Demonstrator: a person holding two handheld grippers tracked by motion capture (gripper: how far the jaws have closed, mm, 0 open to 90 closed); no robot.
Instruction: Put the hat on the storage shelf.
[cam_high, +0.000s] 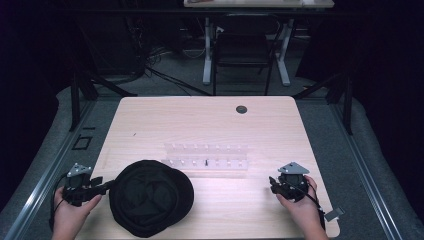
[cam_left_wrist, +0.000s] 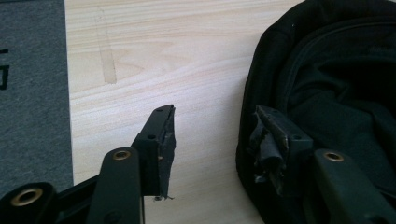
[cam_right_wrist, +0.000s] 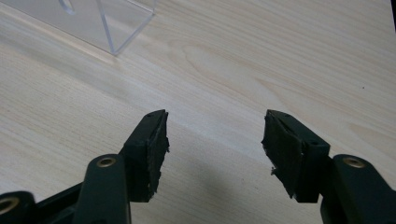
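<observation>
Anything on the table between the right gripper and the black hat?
No. In the high view, bare wood runs from the right gripper to the black hat. The clear rack sits farther back, off that line.

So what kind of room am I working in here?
Probably a lab or recording studio, not a home: a light wooden table on grey carpet, dark surroundings, loose cables on the floor, and another desk with a black chair behind.

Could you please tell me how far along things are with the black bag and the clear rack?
Nothing looks done yet. The black fabric bag lies slumped on the light wooden table; the open left gripper has one jaw at its rim. The open right gripper holds nothing, short of the clear acrylic rack.
</observation>
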